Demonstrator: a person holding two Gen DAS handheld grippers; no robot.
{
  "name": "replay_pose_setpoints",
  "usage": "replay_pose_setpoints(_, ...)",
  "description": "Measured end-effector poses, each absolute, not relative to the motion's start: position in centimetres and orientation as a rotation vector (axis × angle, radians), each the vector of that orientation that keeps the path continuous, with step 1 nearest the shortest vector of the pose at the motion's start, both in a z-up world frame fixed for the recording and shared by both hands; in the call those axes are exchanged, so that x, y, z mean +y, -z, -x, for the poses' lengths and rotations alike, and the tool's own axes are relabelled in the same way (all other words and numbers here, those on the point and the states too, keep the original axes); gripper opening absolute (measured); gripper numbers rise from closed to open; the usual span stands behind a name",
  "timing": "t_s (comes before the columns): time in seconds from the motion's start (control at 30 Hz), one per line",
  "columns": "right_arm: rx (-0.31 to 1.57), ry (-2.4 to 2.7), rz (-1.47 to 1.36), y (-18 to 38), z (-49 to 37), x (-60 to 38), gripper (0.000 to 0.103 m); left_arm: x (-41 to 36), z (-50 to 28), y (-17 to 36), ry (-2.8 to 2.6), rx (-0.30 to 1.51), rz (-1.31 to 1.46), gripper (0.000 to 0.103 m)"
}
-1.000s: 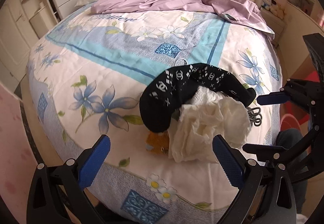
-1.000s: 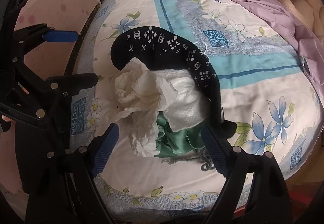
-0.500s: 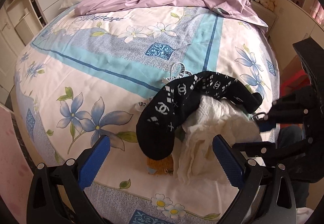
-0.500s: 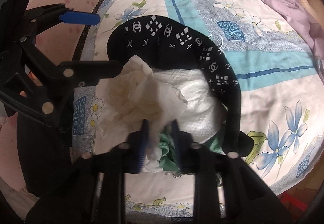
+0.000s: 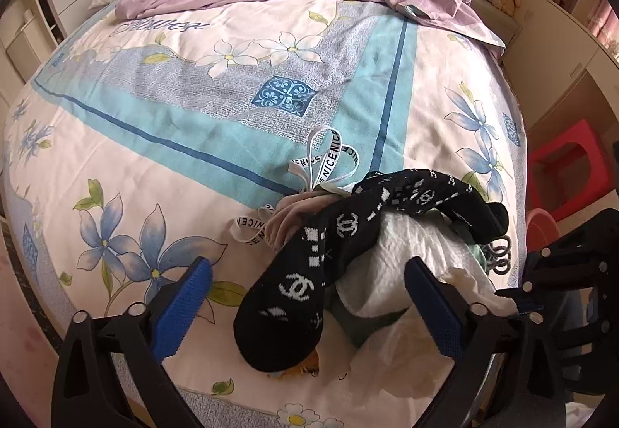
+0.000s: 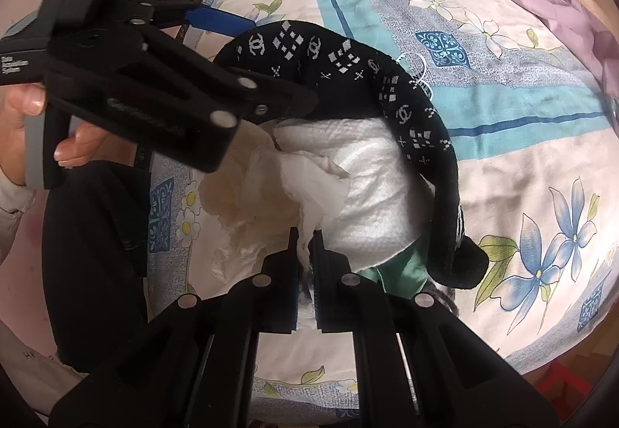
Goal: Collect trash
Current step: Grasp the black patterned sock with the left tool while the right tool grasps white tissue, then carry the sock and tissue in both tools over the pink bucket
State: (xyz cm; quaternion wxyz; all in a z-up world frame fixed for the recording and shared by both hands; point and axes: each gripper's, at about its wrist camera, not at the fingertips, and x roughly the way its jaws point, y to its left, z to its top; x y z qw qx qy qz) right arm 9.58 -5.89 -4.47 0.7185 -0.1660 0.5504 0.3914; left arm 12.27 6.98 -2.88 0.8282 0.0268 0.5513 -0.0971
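Right gripper (image 6: 305,246) pinched on crumpled white tissue (image 6: 309,188) at six o'clock, left gripper (image 5: 305,296) jaws apart, just been closing, straddling a knitted black patterned sock (image 5: 332,254) arched over the wad, floral cotton bedsheet (image 5: 193,118) beneath

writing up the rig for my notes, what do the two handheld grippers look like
Both are black plastic scissor-linkage frames with silver rivets at the joints. The left gripper has two ribbed blue pads on its fingers; seen from the right wrist, its body carries small white lettering above a grey handle. The right gripper matches, with narrow dark fingertips. No cables are visible.
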Motion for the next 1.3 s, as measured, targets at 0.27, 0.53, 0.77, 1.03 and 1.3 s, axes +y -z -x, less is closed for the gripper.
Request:
replay_pose_setpoints(0.27, 1.210, -0.873, 0.322, 3.0, -9.4, -6.6, 0.006, 6.6, -12.0, 3.1, 0.240, 1.232, -0.014, 0.015)
replay_pose_setpoints(0.53, 1.154, -0.881, 0.285, -0.2, -8.0, -7.7, 0.006, 6.8, -10.2, -1.6, 0.192, 1.147, -0.008, 0.013)
replay_pose_setpoints(0.77, 1.084, -0.887, 0.255, -3.5, -6.3, -8.7, 0.006, 7.3, -8.8, -5.4, 0.139, 1.099, -0.004, 0.013)
replay_pose_setpoints(1.03, 1.016, -0.849, 0.295, -6.5, -4.7, -10.2, 0.001, 6.7, -7.1, -9.8, 0.117, 1.024, -0.024, 0.013)
replay_pose_setpoints(1.3, 1.178, -0.841, 0.217, -0.9, -3.3, -10.4, 0.049, 6.4, -6.2, -11.3, 0.100, 1.000, -0.017, 0.013)
